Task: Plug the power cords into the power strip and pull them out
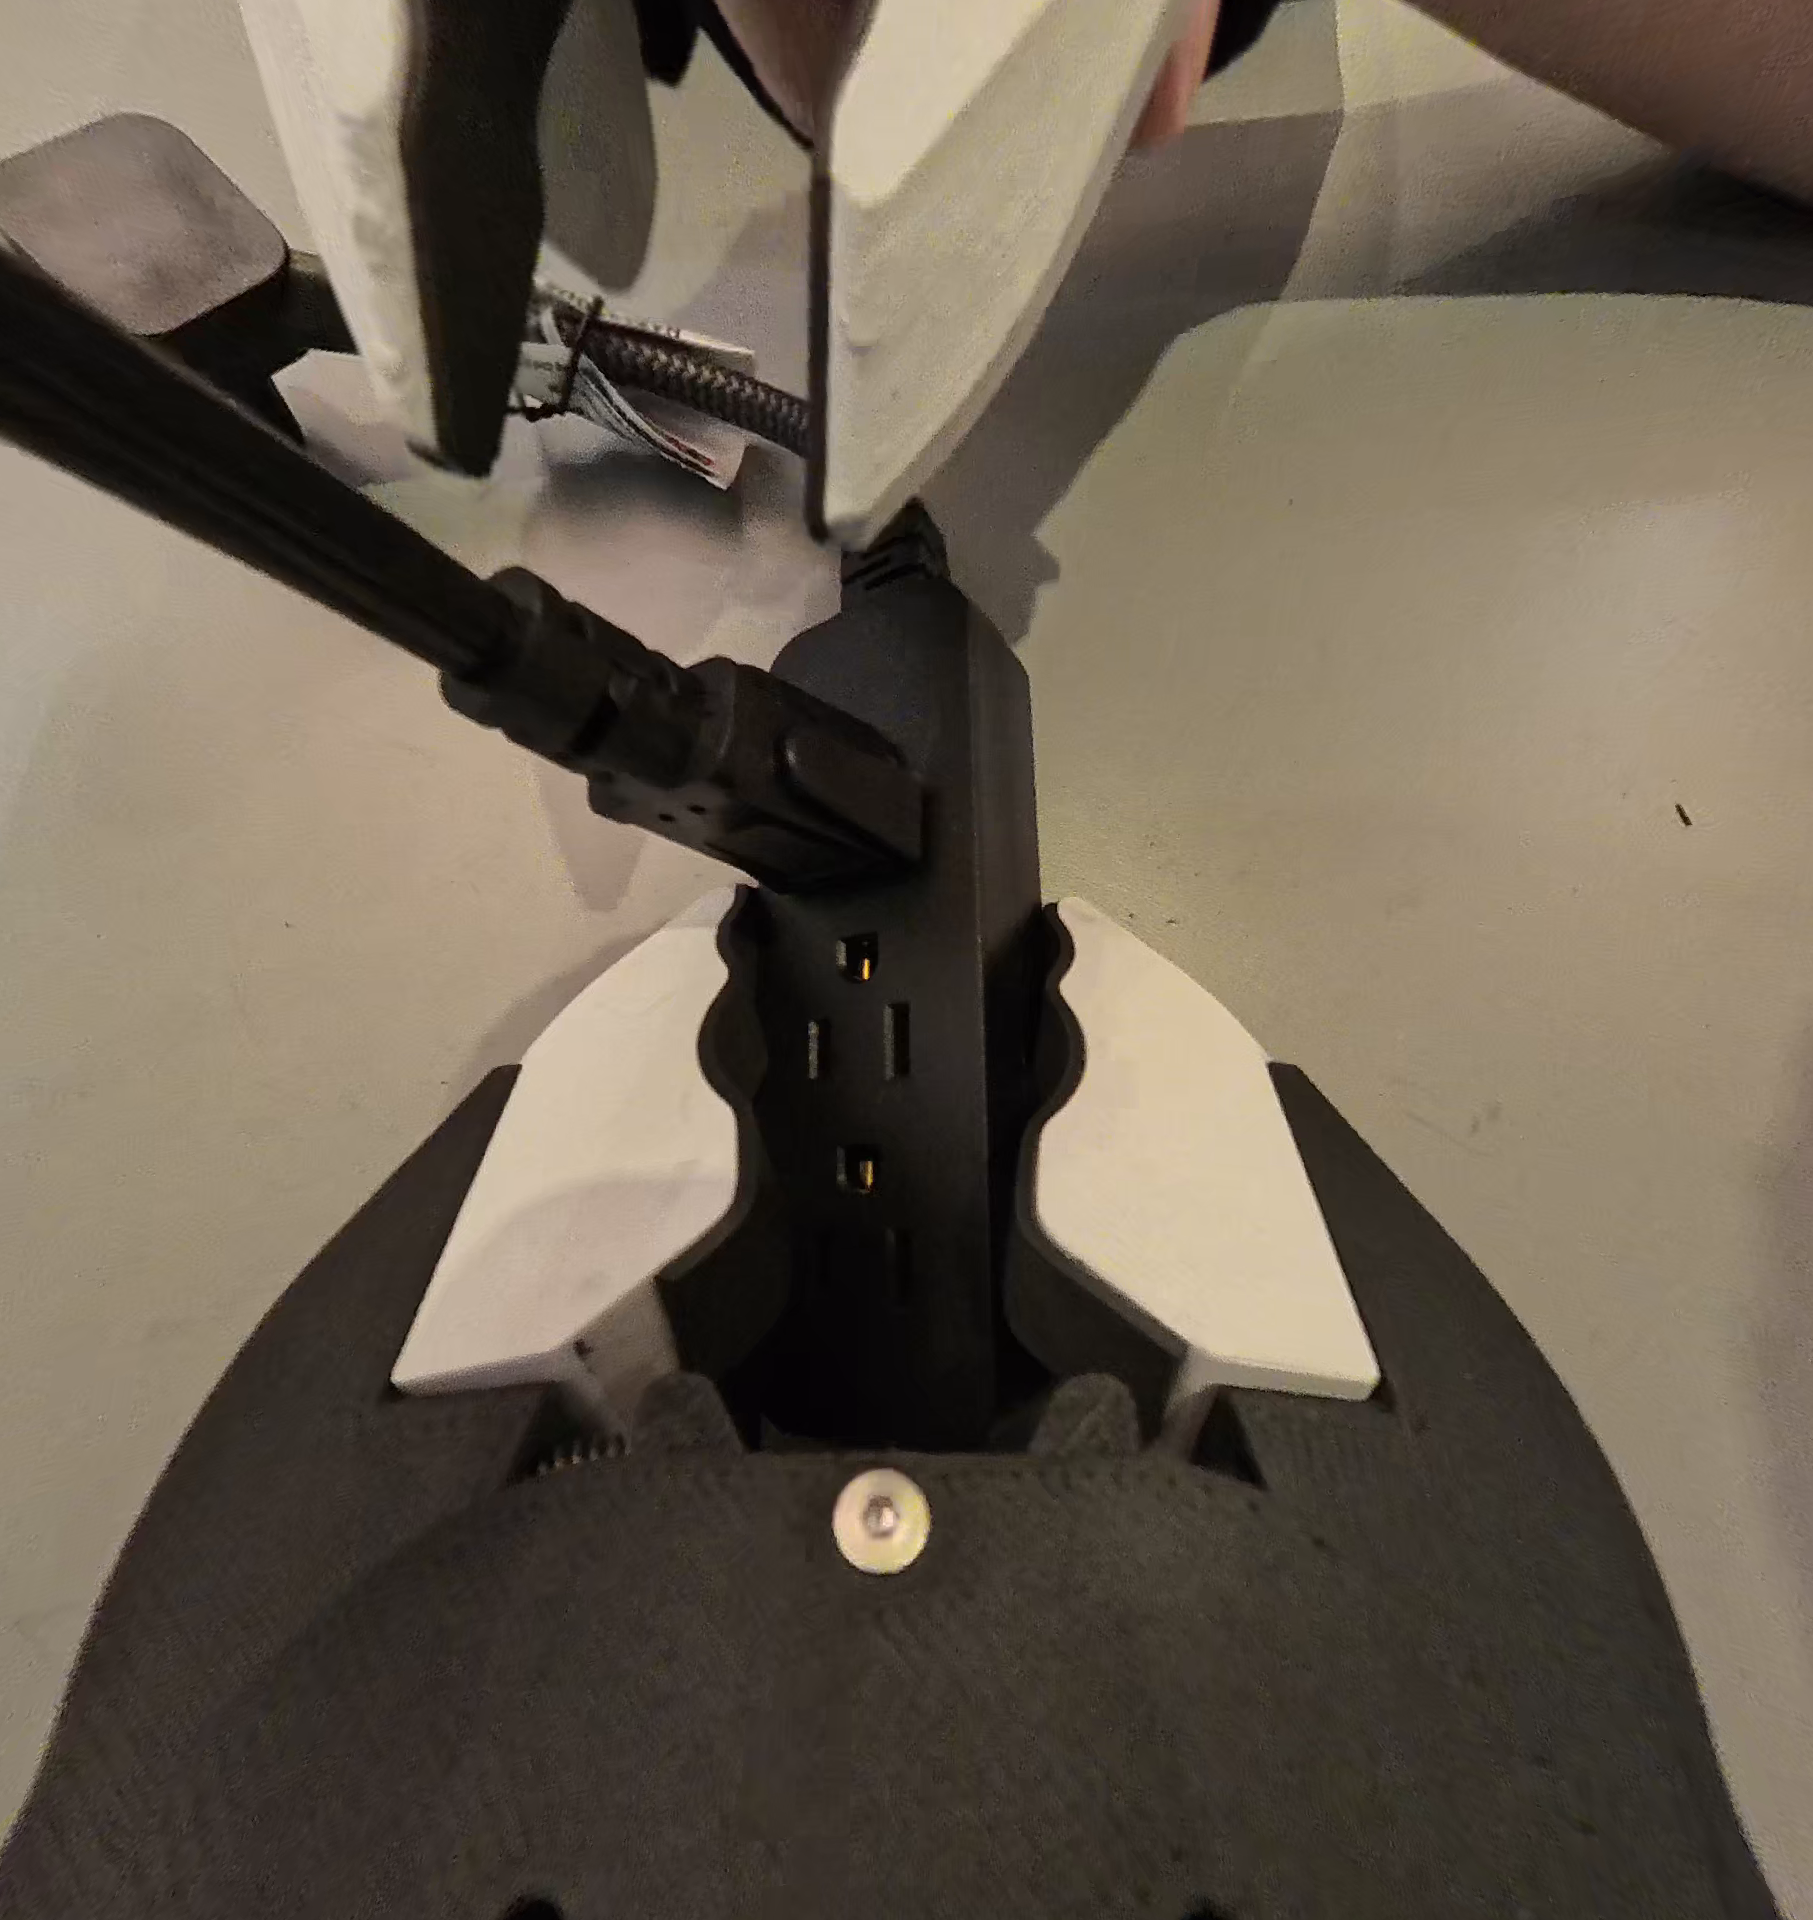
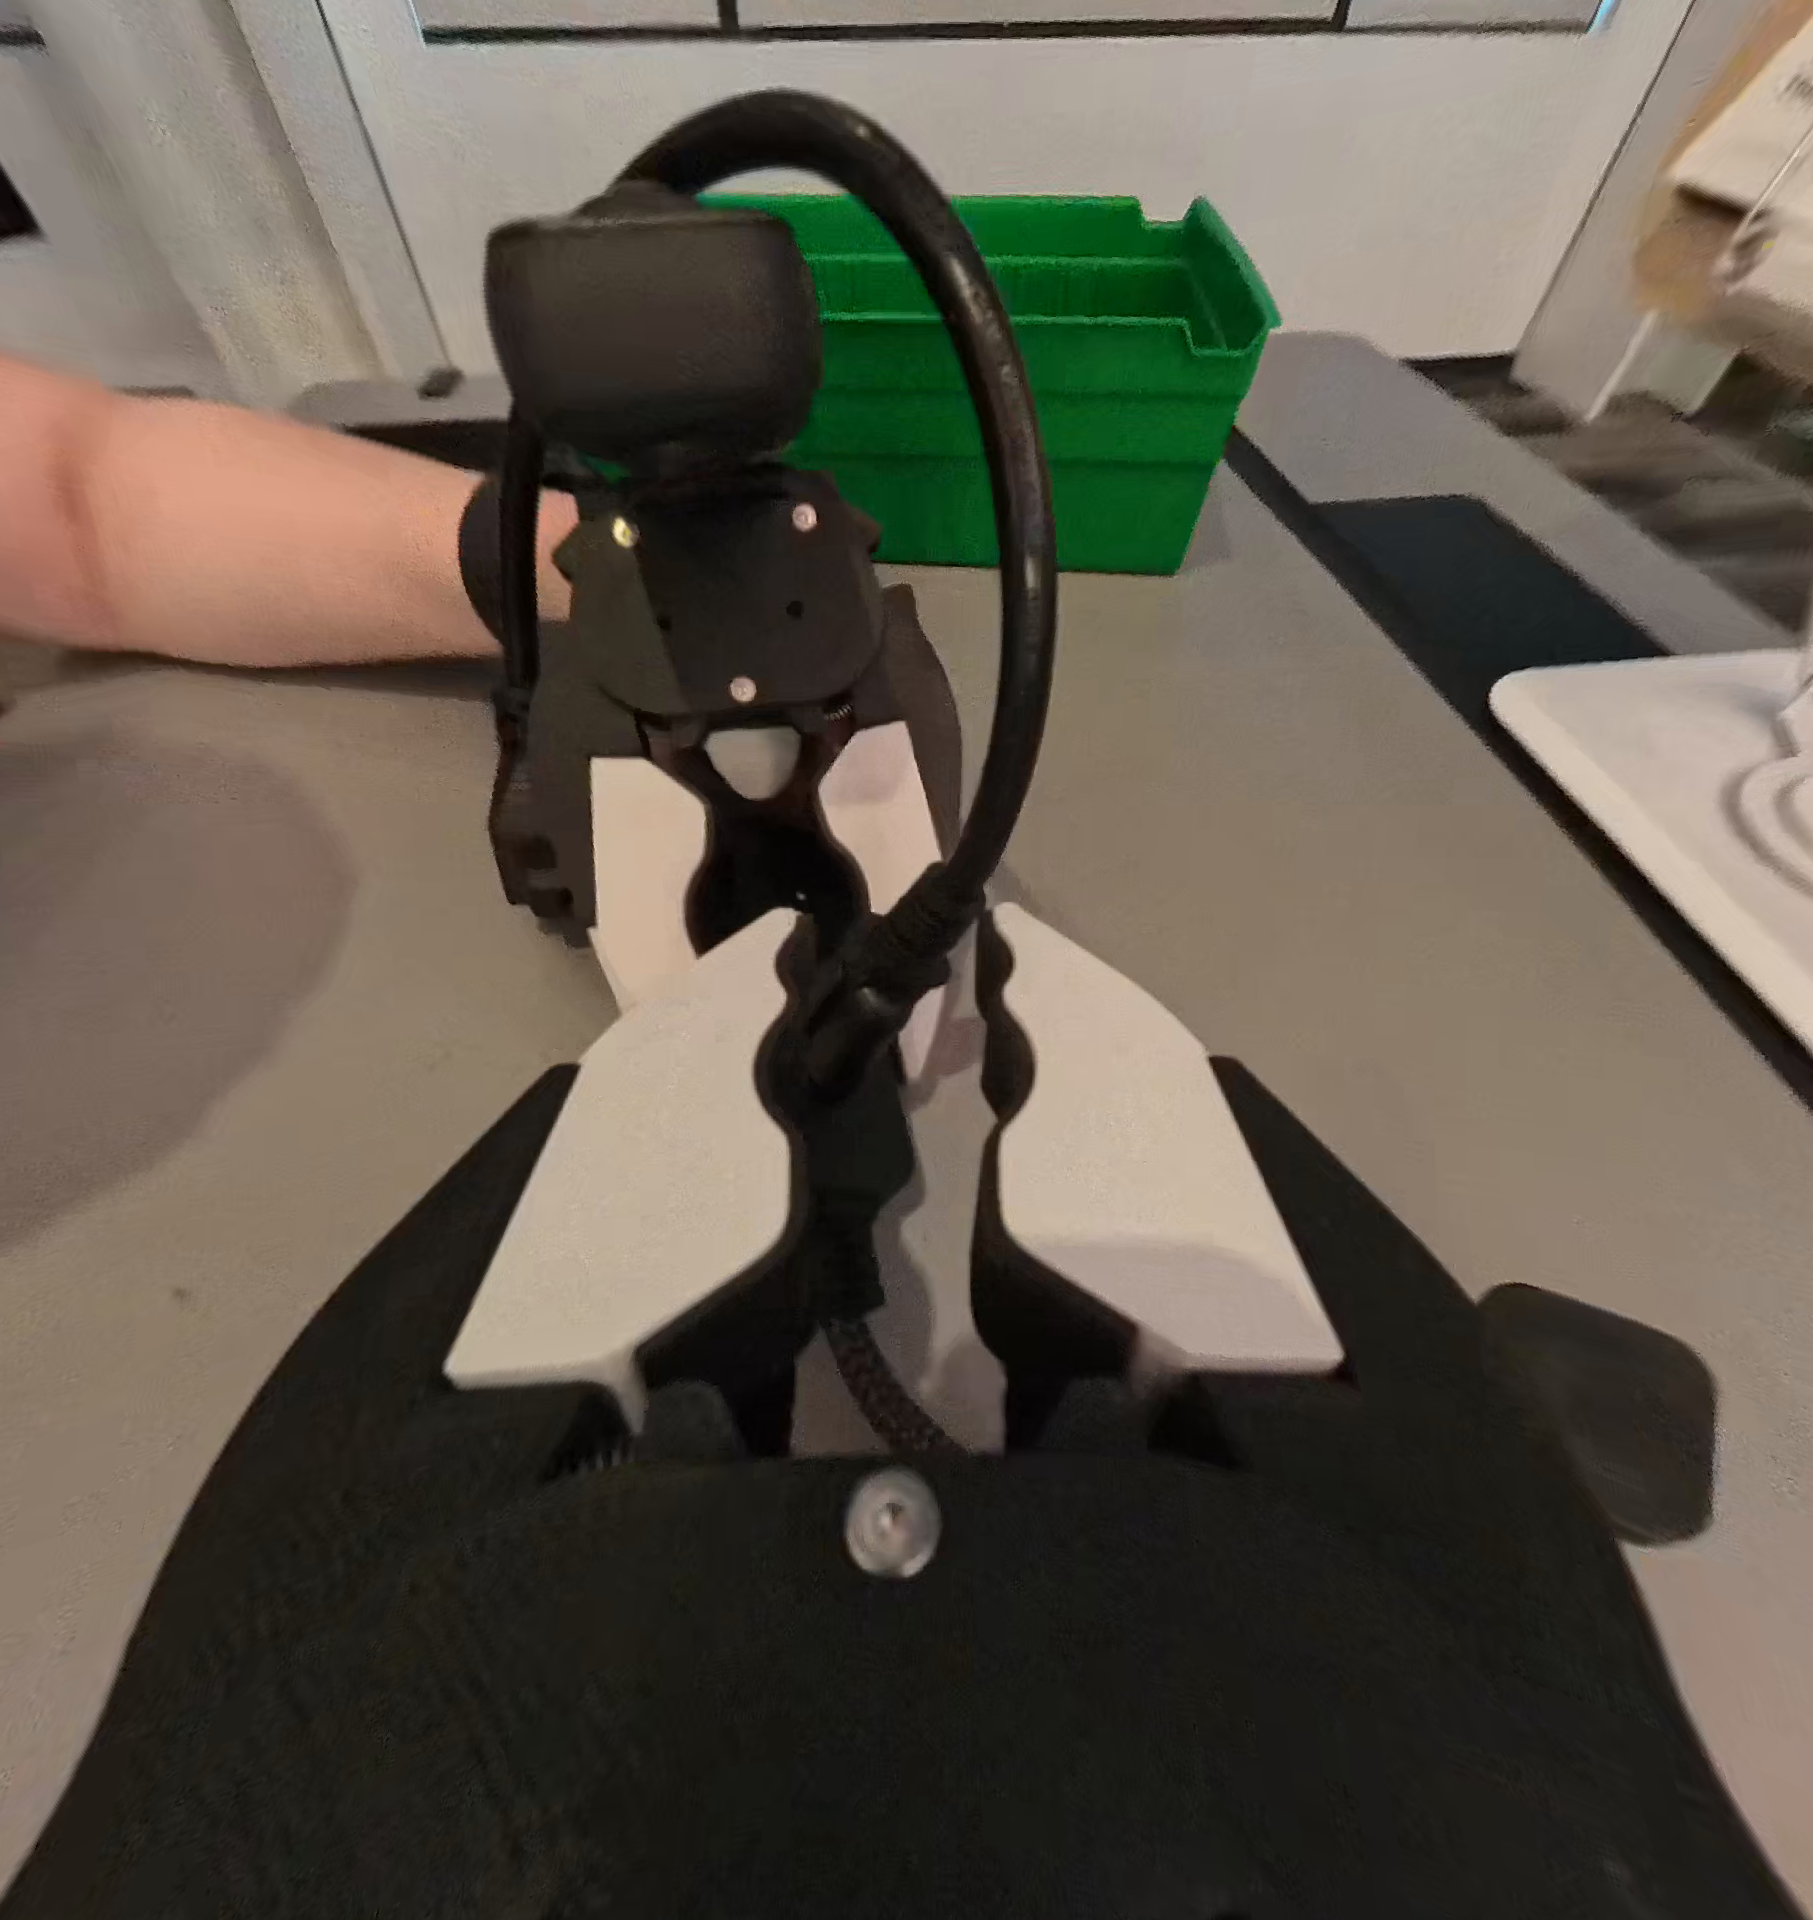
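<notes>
The black power strip (image 1: 912,1039) is lying on the grey surface (image 1: 1401,831), running away from the near edge, and the left gripper (image 1: 897,914) is clamping its near end, jaws closed snugly on both sides. A black plug (image 1: 798,790) is sitting in the far outlet, its thick cord (image 1: 206,457) trailing off left. Beyond it, the right gripper (image 2: 886,925) is hovering with jaws partly open, gripping nothing. A green bin (image 2: 1037,384) is standing far back.

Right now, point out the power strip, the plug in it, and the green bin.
power strip (image 1: 969,1039): left wrist view, top face beside the free sockets.
plug (image 1: 777,790): left wrist view, middle of its black body.
green bin (image 2: 1078,416): right wrist view, front wall.
</notes>
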Available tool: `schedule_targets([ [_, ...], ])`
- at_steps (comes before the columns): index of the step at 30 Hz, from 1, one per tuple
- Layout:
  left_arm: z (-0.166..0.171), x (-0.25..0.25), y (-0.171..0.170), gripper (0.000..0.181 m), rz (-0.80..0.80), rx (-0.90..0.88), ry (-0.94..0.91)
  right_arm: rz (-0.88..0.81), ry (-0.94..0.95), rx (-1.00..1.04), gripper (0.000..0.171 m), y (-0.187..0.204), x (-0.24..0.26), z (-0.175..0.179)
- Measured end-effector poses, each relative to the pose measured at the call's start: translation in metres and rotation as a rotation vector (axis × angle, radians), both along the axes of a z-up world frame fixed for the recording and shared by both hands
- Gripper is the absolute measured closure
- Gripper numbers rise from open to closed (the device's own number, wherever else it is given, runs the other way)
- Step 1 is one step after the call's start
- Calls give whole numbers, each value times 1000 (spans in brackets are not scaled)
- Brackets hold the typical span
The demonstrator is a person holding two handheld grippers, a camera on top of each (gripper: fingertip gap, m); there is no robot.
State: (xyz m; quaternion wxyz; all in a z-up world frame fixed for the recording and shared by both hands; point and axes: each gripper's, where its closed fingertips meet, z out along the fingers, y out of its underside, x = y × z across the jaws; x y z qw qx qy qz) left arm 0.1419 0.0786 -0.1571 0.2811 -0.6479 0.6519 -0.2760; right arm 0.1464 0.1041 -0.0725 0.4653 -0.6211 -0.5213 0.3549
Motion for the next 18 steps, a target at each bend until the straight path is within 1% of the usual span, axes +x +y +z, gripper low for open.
schedule_targets([
  [1,0,-1,0,131,2,-5,3,-9,-31,91,141,0,1,-2],
  [3,2,-3,-3,131,6,-55,1,-34,-72,230,147,0,0,-5],
  [5,6,-4,-5,131,14,-130,-30,-44,-93,298,153,-2,-6,-8],
  [6,7,-6,-5,132,14,-158,-41,-28,-92,316,153,-6,-11,-10],
  [7,7,-7,-6,131,5,-160,-41,-17,-92,327,154,-8,-15,-10],
  [9,4,-9,-5,131,-8,-100,-17,-52,-98,385,155,-6,-22,-7],
  [10,2,-10,-7,131,-25,-63,7,-65,-110,418,162,-5,-23,-8],
  [11,-1,-11,-7,131,-27,-37,31,-59,-125,443,162,-6,-22,-10],
  [13,-2,-11,-7,131,-24,-22,38,-35,-149,428,167,-8,-18,-11],
  [14,-2,-11,-7,131,-25,-21,36,-19,-166,409,164,-11,-17,-10],
  [16,-2,-11,-7,131,-23,-26,41,6,-211,431,144,-17,-16,-3],
  [17,-2,-11,-6,131,-21,-29,42,3,-265,454,135,-19,-15,-3],
  [18,-1,-11,-7,131,-21,-32,41,-9,-341,479,130,-19,-13,-8],
])
